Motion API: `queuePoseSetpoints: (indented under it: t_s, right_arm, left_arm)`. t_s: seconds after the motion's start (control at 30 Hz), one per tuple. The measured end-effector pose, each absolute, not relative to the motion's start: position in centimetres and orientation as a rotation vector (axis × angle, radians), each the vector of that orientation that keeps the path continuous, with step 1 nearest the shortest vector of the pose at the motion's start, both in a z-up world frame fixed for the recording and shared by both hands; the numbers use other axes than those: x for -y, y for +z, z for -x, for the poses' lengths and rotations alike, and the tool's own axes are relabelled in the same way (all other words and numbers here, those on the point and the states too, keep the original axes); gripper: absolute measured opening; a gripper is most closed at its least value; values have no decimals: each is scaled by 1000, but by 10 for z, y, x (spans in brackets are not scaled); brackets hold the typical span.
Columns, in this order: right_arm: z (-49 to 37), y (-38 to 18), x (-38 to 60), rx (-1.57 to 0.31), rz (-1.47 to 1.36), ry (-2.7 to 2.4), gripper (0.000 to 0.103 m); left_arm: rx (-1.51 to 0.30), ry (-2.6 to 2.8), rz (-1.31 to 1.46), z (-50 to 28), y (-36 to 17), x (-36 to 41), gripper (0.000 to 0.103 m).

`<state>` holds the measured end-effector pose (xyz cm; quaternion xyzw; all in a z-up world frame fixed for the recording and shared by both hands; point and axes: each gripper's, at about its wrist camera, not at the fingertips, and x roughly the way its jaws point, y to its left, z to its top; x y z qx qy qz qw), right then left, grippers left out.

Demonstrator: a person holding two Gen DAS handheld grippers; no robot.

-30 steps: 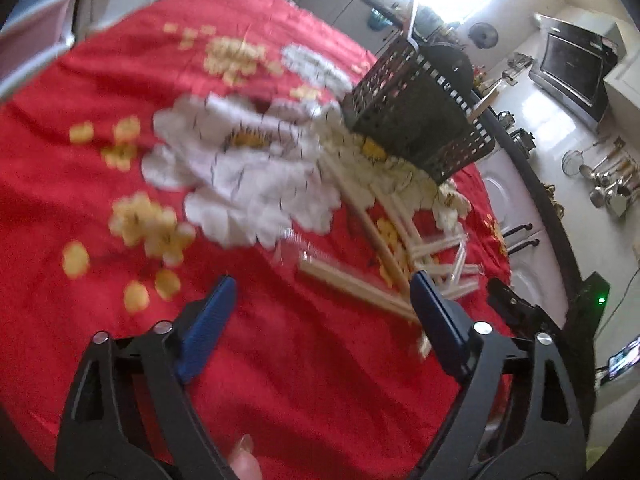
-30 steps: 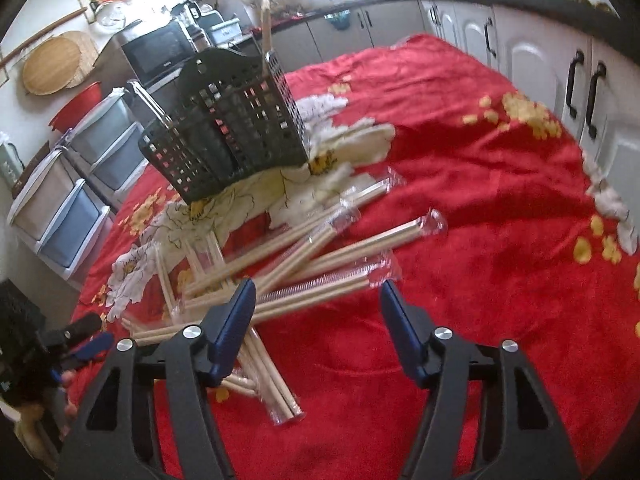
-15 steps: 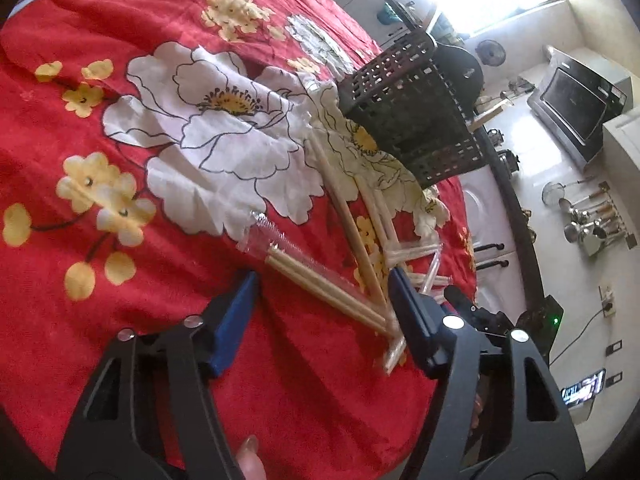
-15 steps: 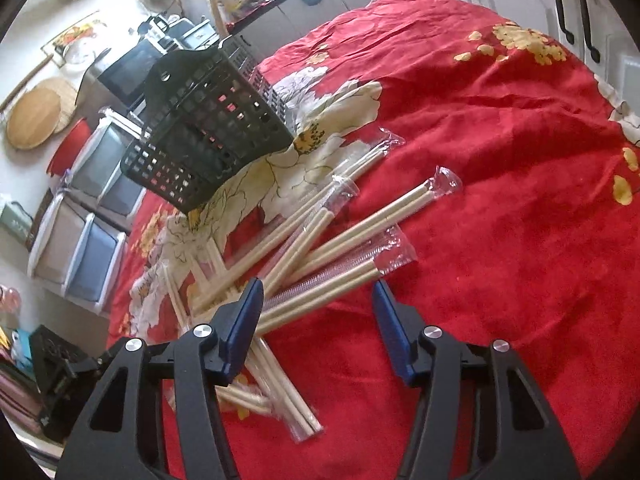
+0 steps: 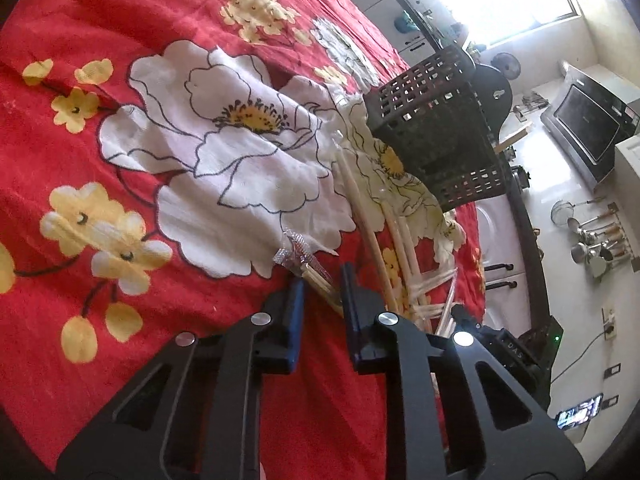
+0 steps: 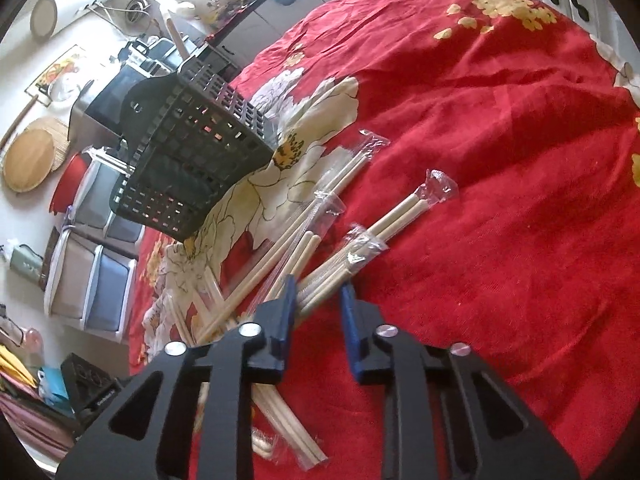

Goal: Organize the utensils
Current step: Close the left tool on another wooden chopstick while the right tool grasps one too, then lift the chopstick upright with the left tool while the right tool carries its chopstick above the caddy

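- A red tablecloth (image 5: 168,12) with white and yellow flowers lies under both grippers and spreads ahead of them in both views.
- A black slotted basket (image 5: 436,136) sits ahead and to the right of the left gripper; from the right wrist the same basket (image 6: 192,160) is ahead and to the left.
- A loose heap of wrapped chopsticks (image 6: 296,236) lies on the cloth between the basket and the grippers, the pairs crossing one another.
- The left gripper (image 5: 322,280) points down at the cloth; its jaws are closing, and one wrapped pair (image 5: 310,270) lies between the blue pads, its crinkled plastic end sticking out just ahead.
- The right gripper (image 6: 318,286) is likewise closing, with another wrapped pair (image 6: 340,266) between its pads, running ahead and to the right.
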<state>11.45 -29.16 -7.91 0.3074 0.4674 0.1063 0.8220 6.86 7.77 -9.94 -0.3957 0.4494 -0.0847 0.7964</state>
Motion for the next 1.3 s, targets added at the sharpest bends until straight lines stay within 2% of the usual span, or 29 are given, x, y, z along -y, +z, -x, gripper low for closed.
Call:
queuePoseSetpoints:
  t_s: [0.3, 0.93, 1.3]
  right_arm:
    - [-111, -62, 288, -943, -632, 284, 9]
    - [-108, 36, 252, -729, -386, 461, 6]
    - [-111, 74, 235, -633, -275, 507, 6]
  left_arm:
    - [-910, -209, 832, -74, -83, -86, 8]
    - [-702, -270, 675, -85, 11, -86, 2]
    - [-628, -309, 582, -95, 52, -79, 2]
